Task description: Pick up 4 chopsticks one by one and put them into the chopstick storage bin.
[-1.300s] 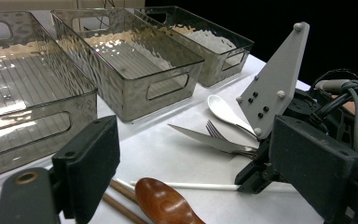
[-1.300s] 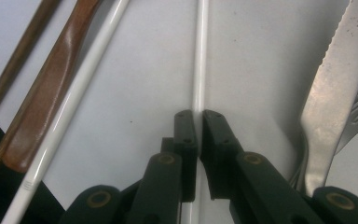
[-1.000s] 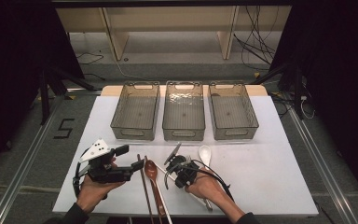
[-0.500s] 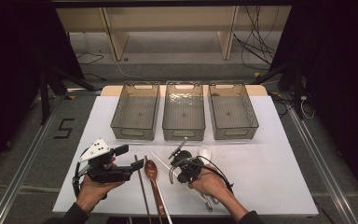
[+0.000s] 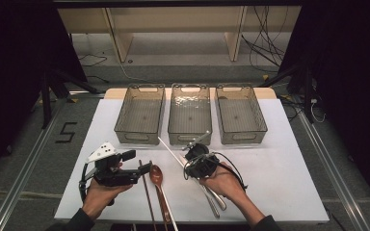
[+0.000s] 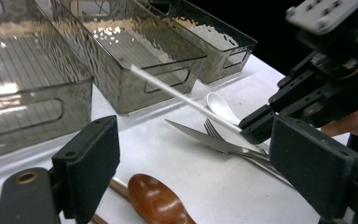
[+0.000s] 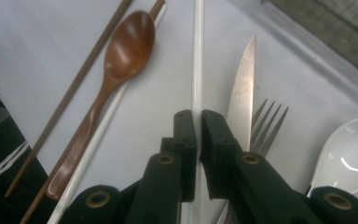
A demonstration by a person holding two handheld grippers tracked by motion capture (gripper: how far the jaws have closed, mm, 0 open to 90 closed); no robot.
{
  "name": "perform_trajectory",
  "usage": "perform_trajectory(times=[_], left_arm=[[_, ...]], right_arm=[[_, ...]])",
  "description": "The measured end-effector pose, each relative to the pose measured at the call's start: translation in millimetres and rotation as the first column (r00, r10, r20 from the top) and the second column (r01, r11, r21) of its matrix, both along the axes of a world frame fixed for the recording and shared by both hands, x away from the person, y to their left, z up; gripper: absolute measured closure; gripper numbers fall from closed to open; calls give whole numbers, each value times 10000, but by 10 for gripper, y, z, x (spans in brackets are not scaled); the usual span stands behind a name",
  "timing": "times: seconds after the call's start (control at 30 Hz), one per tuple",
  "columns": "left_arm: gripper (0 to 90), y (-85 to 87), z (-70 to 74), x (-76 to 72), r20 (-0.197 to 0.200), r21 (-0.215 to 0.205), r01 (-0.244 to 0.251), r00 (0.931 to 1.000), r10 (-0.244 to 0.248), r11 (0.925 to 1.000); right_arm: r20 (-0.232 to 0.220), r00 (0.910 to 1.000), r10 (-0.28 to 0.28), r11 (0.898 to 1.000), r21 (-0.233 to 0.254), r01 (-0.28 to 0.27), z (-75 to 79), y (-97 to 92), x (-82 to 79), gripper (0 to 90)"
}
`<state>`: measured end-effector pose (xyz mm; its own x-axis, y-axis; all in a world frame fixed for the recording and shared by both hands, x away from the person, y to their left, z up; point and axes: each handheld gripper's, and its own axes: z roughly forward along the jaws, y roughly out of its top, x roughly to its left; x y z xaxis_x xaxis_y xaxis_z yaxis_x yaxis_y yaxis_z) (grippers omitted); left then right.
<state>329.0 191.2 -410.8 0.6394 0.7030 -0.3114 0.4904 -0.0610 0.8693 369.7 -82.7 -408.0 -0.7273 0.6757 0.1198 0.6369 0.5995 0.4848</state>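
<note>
Right gripper (image 5: 192, 153) at centre frame in the high view, jaws clamped on a white chopstick (image 5: 169, 148); stick runs from between the pads up-left toward the middle bin (image 5: 189, 113), lifted off the table (image 5: 279, 159). Left gripper (image 5: 137, 168) lower left, jaws wide apart, nothing between them. Knife (image 7: 243, 88), fork (image 7: 266, 122) and white spoon (image 7: 349, 158) lie right of the closed jaws in the right gripper view; wooden spoon (image 7: 116, 70) left. Chopstick's lower end hidden behind the jaws. Bare table at right.
</note>
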Motion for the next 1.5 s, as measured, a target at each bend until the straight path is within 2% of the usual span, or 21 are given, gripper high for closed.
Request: perform_trajectory(times=[0.2, 0.3, 0.33, 0.4, 0.47, 0.5, 0.53, 0.57, 0.63, 0.7, 0.87, 1.03, 1.1, 1.23, 1.33, 1.5], left_arm=[[157, -114, -11, 95, -603, -480, 26, 9982, -55, 9988], [159, -208, 7, 144, -841, -525, 60, 9964, -104, 9986], [159, -257, 22, 182, -965, -734, 122, 9952, -193, 9972], [159, -275, 29, 205, -1009, -831, 76, 9948, -160, 9965], [166, -299, 56, 268, -1232, -1148, -72, 9924, -70, 9934], [181, -299, 56, 268, -1232, -1148, -72, 9924, -70, 9934], [212, -308, 74, 301, -1347, -1388, 36, 9906, -224, 9903], [229, -308, 74, 301, -1347, -1388, 36, 9906, -224, 9903], [249, -324, 90, 327, -1406, -1397, 49, 9898, -247, 9902], [281, -338, 95, 348, -1539, -1595, -85, 9880, -164, 9872], [360, -350, 104, 403, -1721, -1819, -120, 9849, -198, 9832], [469, -395, 109, 444, -1916, -2097, 34, 9805, -445, 9778], [503, -426, 104, 459, -2003, -2231, 207, 9775, -666, 9746], [567, -440, 95, 467, -2085, -2325, 279, 9749, -779, 9722], [631, -449, 72, 479, -2238, -2402, 382, 9701, -936, 9700], [693, -468, 57, 480, -2277, -2542, 459, 9680, -1059, 9661]], right_arm=[[344, 9994, 47, 9985, 549, -65, 92, -3, -31, 856], [753, 9971, 106, 9957, 911, -175, 142, 5, -61, 855], [865, 9962, 122, 9947, 1002, -209, 156, 8, -70, 856], [928, 9956, 147, 9938, 1087, -248, 168, 15, -80, 856], [1237, 9922, 182, 9920, 1219, -334, 197, 43, -120, 855], [1335, 9909, 186, 9908, 1306, -362, 204, 52, -131, 855], [1449, 9892, 215, 9899, 1357, -414, 212, 59, -140, 855], [1449, 9892, 215, 9899, 1357, -414, 212, 59, -140, 855], [1723, 9848, 226, 9865, 1562, -500, 234, 81, -169, 855], [1870, 9821, 216, 9848, 1655, -532, 238, 95, -184, 855], [2130, 9770, 134, 9817, 1826, -533, 243, 107, -199, 855], [2430, 9699, 128, 9793, 1930, -612, 239, 141, -229, 855], [2477, 9688, 123, 9788, 1951, -623, 237, 148, -234, 855], [2615, 9652, 51, 9777, 2015, -597, 241, 143, -239, 855], [2702, 9628, -43, 9759, 2111, -549, 249, 131, -237, 855], [2770, 9608, -70, 9755, 2132, -543, 242, 136, -239, 855]])
